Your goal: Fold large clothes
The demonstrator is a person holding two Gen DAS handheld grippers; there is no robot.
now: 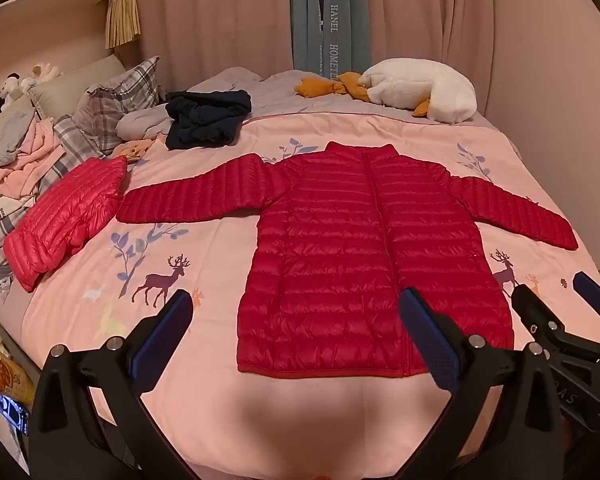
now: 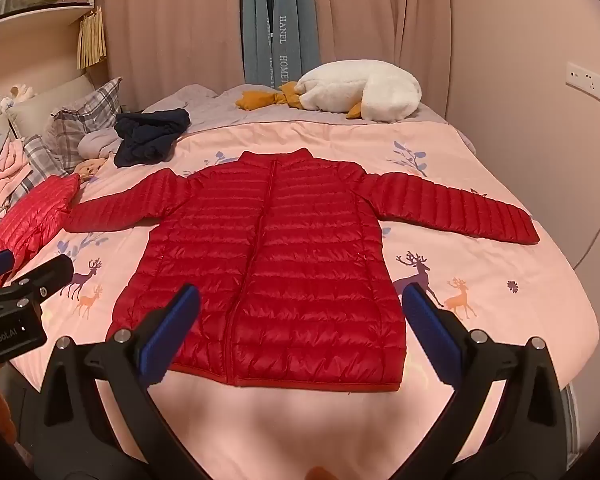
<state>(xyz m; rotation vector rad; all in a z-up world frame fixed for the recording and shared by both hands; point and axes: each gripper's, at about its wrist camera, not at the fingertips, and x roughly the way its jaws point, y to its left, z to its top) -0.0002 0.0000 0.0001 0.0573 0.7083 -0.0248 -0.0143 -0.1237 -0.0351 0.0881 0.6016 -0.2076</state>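
Note:
A dark red quilted puffer jacket (image 1: 364, 240) lies flat and zipped on the pink bed cover, collar at the far side, both sleeves spread out; it also shows in the right wrist view (image 2: 268, 264). My left gripper (image 1: 296, 316) is open and empty, held above the near hem, left of centre. My right gripper (image 2: 300, 312) is open and empty above the hem's right part. The right gripper's fingers (image 1: 540, 312) show at the lower right of the left wrist view. The left gripper's body (image 2: 16, 296) shows at the left of the right wrist view.
A folded lighter red puffer (image 1: 68, 216) lies at the left by plaid pillows (image 1: 116, 96) and loose clothes. A dark navy garment (image 1: 204, 120) and a white plush goose (image 1: 420, 92) lie at the far side. Curtains hang behind. The pink cover (image 1: 292, 420) shows near me.

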